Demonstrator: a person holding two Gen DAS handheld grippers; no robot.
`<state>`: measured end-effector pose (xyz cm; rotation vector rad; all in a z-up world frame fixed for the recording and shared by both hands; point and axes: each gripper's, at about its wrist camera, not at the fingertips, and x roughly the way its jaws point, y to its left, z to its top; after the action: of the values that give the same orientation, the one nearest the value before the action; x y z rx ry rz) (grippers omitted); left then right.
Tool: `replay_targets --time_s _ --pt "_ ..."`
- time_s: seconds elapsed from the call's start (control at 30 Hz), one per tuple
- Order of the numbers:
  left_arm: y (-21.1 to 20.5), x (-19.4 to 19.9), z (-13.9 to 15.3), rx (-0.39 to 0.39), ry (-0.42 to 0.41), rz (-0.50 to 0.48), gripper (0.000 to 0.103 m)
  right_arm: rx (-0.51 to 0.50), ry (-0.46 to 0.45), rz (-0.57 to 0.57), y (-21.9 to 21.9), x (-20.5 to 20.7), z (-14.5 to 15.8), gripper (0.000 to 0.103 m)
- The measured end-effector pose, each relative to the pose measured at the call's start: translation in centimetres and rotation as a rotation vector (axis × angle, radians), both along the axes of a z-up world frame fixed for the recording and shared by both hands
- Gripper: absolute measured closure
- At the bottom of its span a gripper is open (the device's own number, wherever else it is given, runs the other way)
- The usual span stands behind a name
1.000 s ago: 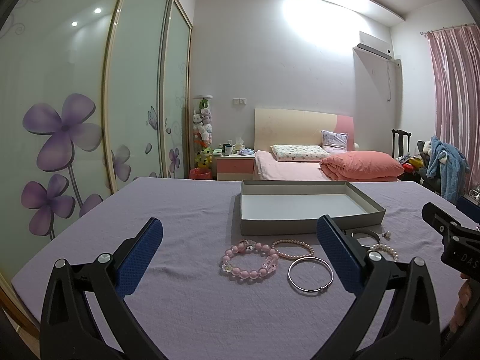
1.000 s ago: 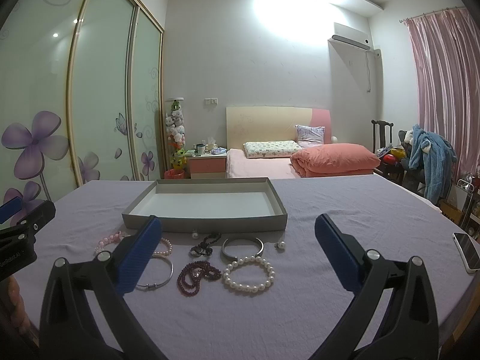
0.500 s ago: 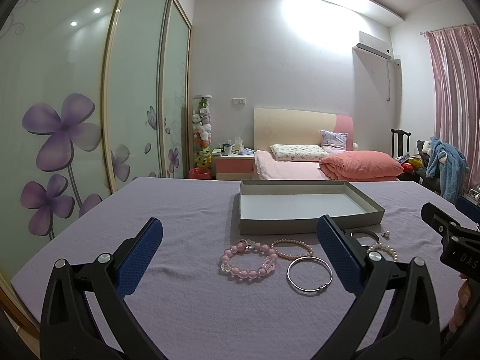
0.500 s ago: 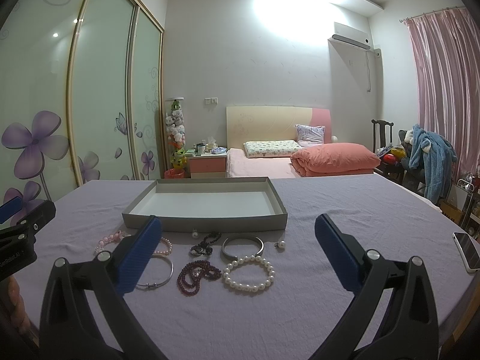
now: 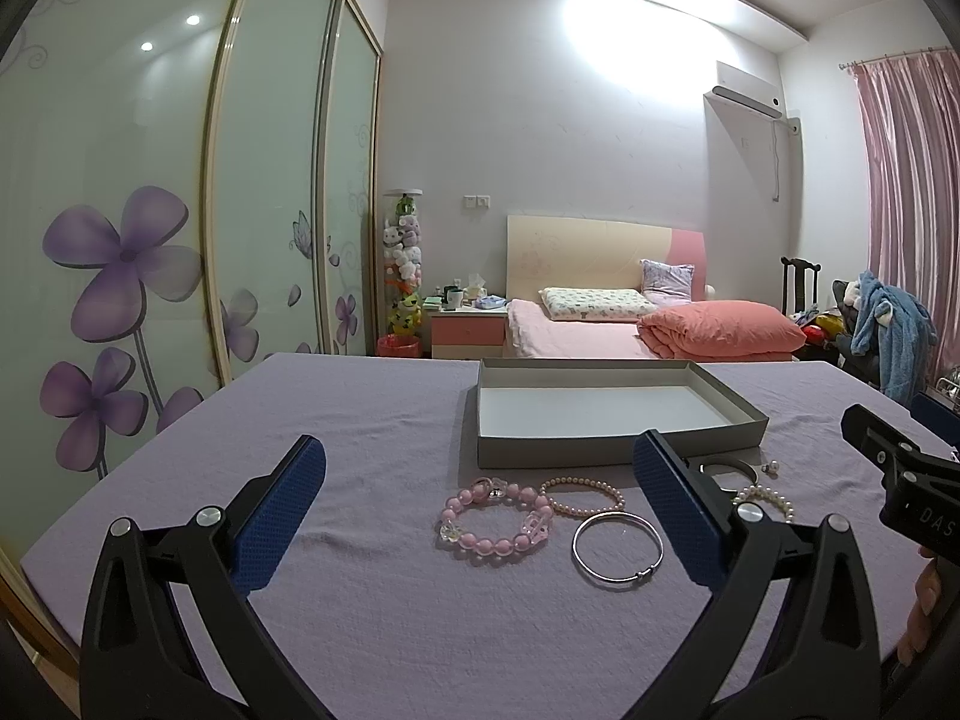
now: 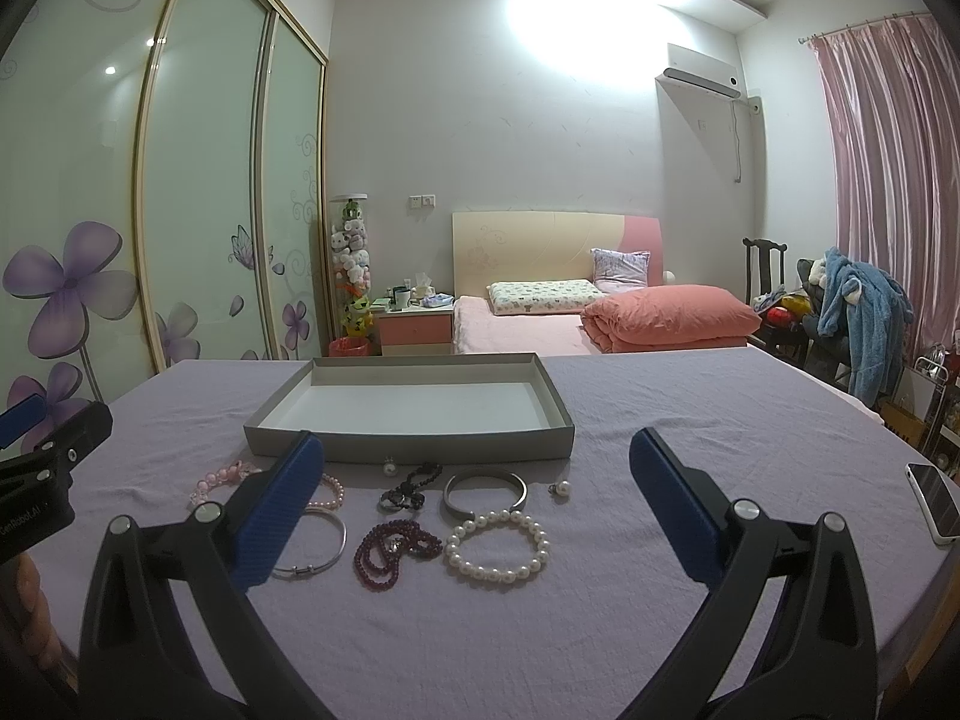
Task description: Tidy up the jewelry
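Bracelets (image 6: 497, 550) ahead of both tools, before grey tray (image 6: 408, 441); left tool (image 5: 480, 507), right tool (image 6: 477, 507) spread, empty.

I see the tray (image 6: 408, 441) lying far on the table (image 6: 690, 420), with the jewelry near it. A bangle (image 6: 315, 546) lies left, beads (image 6: 393, 549) centre, pearls (image 6: 497, 546) right; a phone (image 6: 933, 501) sits far right.
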<state>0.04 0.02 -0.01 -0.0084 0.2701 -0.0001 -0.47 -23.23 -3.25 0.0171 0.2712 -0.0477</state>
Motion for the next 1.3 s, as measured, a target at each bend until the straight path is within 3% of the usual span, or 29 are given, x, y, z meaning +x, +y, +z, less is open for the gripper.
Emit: replay_targets --time_s 1.1,1.3 --pt "0.3 0.0 -0.1 -0.002 0.006 0.009 0.002 0.001 0.008 -0.001 -0.1 0.1 -0.1 0.004" --pt "0.8 1.4 -1.1 -0.008 0.075 0.024 0.002 -0.005 0.079 -0.013 -0.8 1.7 -1.1 0.004"
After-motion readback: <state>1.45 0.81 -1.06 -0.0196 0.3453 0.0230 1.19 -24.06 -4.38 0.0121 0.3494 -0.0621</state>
